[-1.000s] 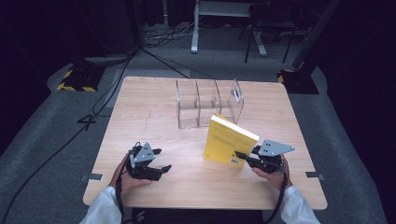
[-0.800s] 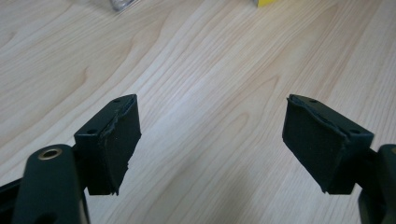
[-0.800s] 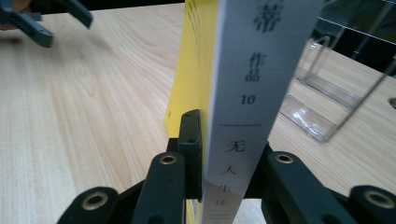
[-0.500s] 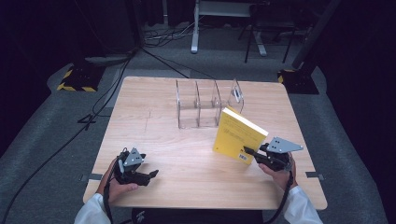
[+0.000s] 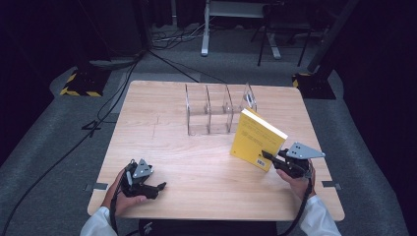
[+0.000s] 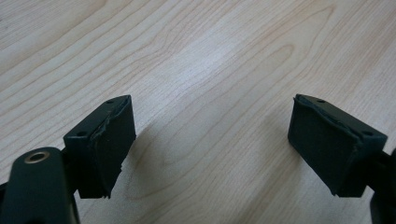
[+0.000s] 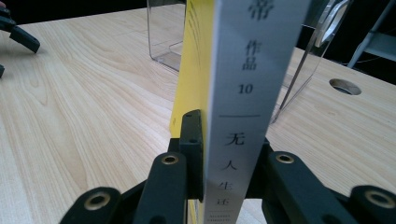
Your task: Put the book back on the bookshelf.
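Gripping the yellow book (image 5: 256, 139) by its spine edge, your right gripper (image 5: 268, 156) is clamped tight; it stands upright ahead of those jaws, beside the clear rack (image 5: 211, 108). Stiff but slippery-covered, likely top-heavy. Your left gripper (image 5: 156, 187) has just been opening, nothing between its jaws.

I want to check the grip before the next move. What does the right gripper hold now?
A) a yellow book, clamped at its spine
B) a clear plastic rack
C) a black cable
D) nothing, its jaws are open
A: in the right gripper view the two black jaws of the right gripper press on both sides of the yellow book at its grey spine.
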